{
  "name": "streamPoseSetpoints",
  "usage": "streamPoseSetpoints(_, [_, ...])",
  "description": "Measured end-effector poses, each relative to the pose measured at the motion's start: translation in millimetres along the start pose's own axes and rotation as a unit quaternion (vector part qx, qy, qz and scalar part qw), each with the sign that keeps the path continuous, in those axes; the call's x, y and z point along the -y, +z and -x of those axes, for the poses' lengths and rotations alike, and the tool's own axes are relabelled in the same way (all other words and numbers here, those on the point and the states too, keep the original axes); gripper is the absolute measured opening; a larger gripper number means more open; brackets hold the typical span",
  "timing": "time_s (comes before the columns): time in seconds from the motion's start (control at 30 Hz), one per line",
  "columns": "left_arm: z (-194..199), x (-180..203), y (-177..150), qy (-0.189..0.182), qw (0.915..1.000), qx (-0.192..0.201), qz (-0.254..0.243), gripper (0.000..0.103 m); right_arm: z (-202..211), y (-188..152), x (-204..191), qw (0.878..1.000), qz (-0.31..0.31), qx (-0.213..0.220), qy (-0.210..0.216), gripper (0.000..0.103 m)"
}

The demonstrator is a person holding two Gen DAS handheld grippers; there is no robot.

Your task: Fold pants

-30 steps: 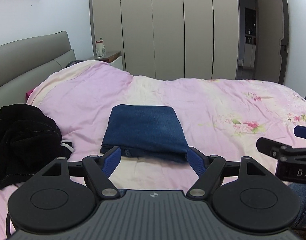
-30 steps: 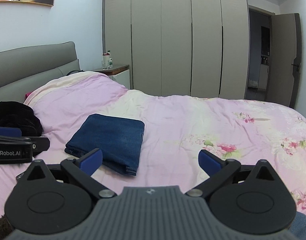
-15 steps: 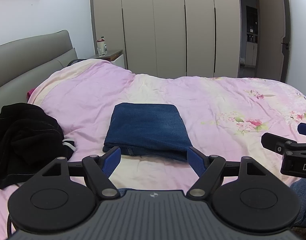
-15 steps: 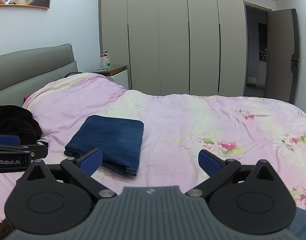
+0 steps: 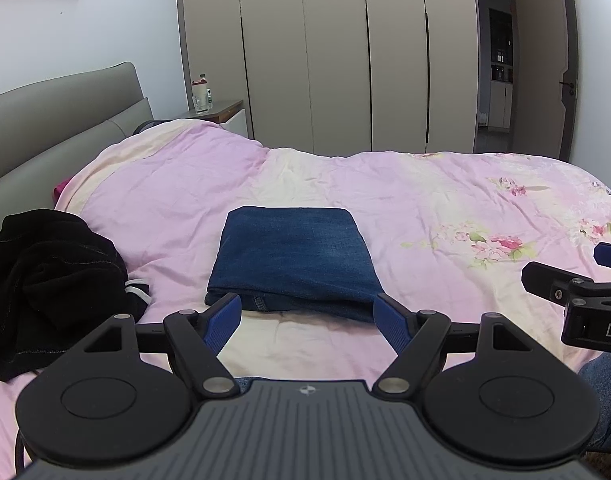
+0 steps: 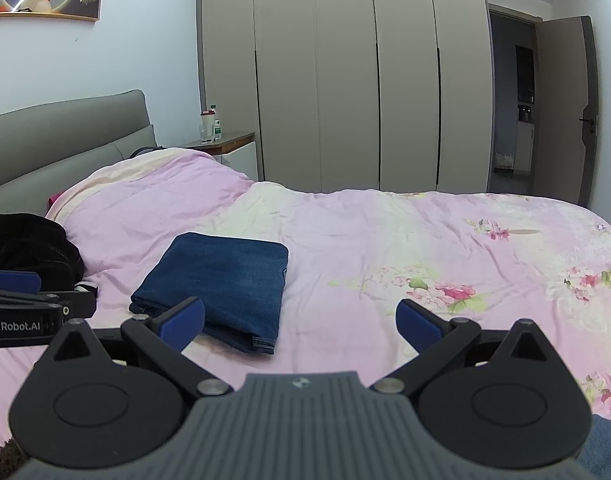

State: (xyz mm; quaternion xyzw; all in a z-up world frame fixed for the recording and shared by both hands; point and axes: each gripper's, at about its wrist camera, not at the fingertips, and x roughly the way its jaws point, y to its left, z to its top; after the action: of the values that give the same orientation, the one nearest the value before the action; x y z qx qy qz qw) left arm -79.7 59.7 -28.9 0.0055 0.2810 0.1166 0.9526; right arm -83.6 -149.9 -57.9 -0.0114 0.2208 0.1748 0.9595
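The blue denim pants (image 5: 291, 262) lie folded into a flat rectangle on the pink bedspread (image 5: 425, 208); they also show in the right wrist view (image 6: 221, 284). My left gripper (image 5: 307, 318) is open and empty, held just in front of the near edge of the pants, apart from them. My right gripper (image 6: 301, 320) is open and empty, to the right of the pants over the bedspread (image 6: 385, 240). Each gripper's side shows at the edge of the other's view.
A crumpled black garment (image 5: 45, 276) lies to the left by the grey headboard (image 5: 57, 120); it also shows in the right wrist view (image 6: 29, 248). A nightstand with bottles (image 6: 217, 140) and wardrobe doors (image 5: 325, 56) stand behind the bed. An open door (image 6: 561, 112) is at right.
Both grippers have drawn back and risen slightly from the folded pants. The pants lie unmoved and both grippers stay open.
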Motion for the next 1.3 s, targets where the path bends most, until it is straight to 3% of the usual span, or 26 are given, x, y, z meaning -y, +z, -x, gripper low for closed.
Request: streamPoseSetpoints(1.3, [1.9, -3.9, 2.8, -0.005, 0.9999, 0.004, -0.009, 0.088, 0.1, -0.4, 7.3, 1.000, -0.018, 0.000, 0.001, 0.098])
